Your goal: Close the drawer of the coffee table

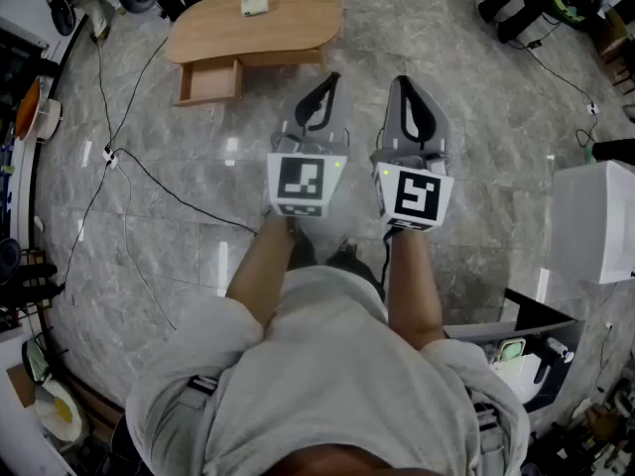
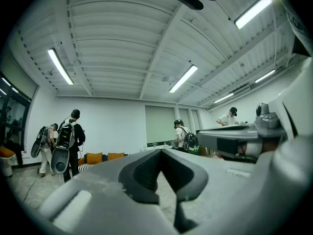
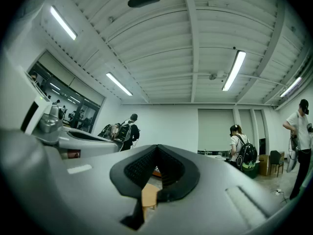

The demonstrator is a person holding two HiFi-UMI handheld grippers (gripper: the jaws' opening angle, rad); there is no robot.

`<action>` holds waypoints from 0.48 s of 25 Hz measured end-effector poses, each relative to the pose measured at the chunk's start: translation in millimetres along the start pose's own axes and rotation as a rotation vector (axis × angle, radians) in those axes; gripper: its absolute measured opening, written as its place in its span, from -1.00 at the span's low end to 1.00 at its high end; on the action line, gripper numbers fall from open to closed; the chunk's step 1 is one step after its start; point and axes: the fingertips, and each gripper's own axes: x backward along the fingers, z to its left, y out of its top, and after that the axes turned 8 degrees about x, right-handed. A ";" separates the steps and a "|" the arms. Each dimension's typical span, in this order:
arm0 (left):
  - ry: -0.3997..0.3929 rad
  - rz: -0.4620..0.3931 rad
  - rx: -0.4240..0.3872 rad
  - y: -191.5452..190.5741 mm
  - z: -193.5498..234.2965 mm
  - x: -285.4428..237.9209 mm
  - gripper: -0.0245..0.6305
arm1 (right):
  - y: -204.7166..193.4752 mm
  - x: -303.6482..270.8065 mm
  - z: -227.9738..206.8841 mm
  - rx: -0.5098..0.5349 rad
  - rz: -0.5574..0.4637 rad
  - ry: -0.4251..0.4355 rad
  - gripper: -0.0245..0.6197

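The floor (image 1: 198,236) is polished grey marble-look stone, glossy enough to throw back bright lamp spots. At eleven o'clock in the head view, the counter (image 1: 288,18) has a smooth, satin light-wood top, and its drawer (image 1: 210,82) is the same pale wood. The left hand-held gripper (image 1: 331,77) and right hand-held gripper (image 1: 401,80) are matt grey plastic. The right one's pads (image 3: 135,169) are black with a fine ribbed grain. The shirt (image 1: 327,365) at six o'clock is soft, light grey cloth.

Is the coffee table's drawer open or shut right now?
Open: the drawer juts out from under the coffee table top, its inside visible in the head view.
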 end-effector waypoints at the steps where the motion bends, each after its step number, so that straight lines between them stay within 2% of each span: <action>1: 0.001 -0.001 -0.001 0.0 2.2 -0.2 -0.86 | -0.2 -1.6 1.3 0.000 -0.001 0.001 -0.90; 7: 0.024 0.004 0.006 -4.4 20.0 -0.3 -0.86 | -3.4 -16.6 16.5 -0.002 0.005 0.026 -0.90; 12: 0.080 0.018 0.013 -9.9 58.6 -1.0 -0.86 | -3.7 -47.1 43.8 -0.027 -0.029 0.073 -0.90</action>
